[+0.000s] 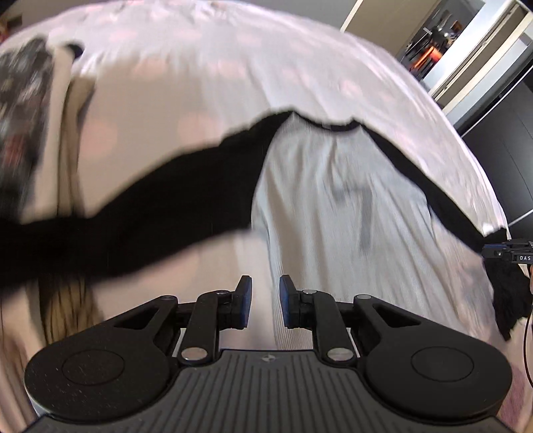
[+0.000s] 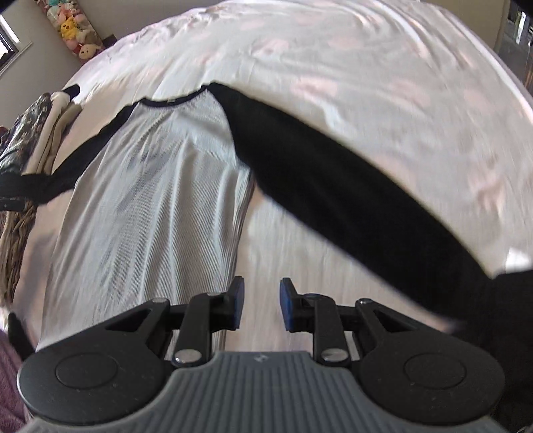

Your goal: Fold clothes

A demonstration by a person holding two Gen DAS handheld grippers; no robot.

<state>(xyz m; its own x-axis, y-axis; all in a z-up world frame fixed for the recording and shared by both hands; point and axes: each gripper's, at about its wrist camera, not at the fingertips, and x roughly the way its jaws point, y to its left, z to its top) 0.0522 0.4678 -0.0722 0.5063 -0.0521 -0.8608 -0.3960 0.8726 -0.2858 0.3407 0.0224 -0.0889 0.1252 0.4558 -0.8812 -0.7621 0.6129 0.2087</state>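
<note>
Raglan shirt (image 2: 156,186) — pale ribbed body, black sleeves — lies flat on the bed (image 2: 366,66), its faint chest print too blurred to read. Both sleeve ends run out of frame. Left tool (image 1: 265,301) and right tool (image 2: 261,303) hover with jaws parted, holding nothing. Seen from the left wrist, the other tool shows "DAS", cut off. Folded clothes (image 2: 36,133) sit beside the shirt.

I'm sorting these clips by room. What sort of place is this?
Most likely a bedroom at home. A raglan shirt lies spread on a bed sheet, plush toys line the far wall, and more clothes are piled beside it.
</note>
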